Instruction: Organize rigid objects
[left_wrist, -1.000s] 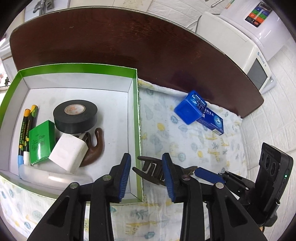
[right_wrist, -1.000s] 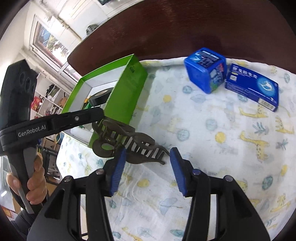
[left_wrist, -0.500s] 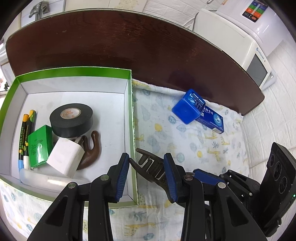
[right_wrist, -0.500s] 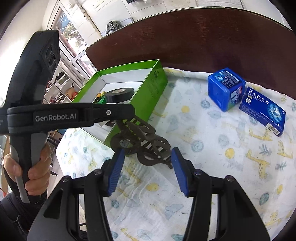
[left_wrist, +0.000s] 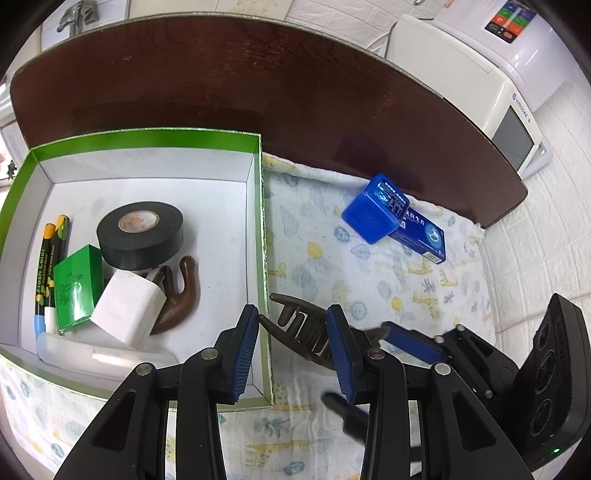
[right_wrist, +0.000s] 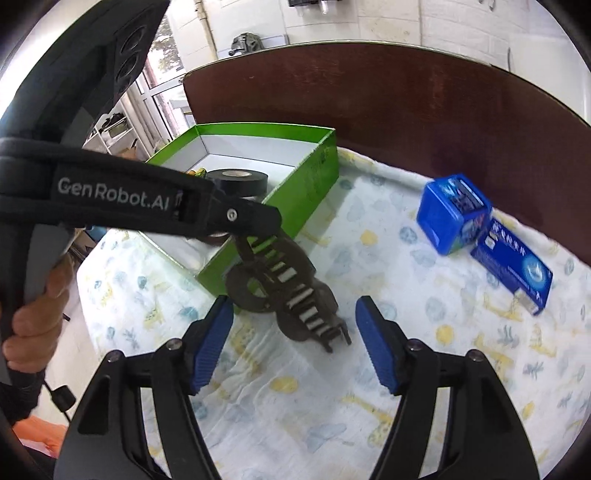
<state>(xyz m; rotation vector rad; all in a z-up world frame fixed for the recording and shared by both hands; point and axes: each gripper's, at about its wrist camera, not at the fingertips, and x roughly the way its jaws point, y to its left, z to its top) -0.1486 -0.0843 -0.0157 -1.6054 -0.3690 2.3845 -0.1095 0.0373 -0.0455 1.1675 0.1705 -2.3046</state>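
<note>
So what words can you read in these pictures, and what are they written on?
"GenRobot.AI": on the left gripper, along its black arm.
"Flash Color": on the marker pens in the green box.
Blue cube box, flat blue box, tape roll, small green box, white appliance: print too small or blurred.

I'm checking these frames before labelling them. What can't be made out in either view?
- Left wrist view: the left gripper right finger covers part of the hair claw, hiding any contact.
- Right wrist view: the left gripper's arm hides most of the green box contents.
- Right wrist view: print on the blue boxes is blurred.
- Left wrist view: white tube partly hidden by the box's near wall.
</note>
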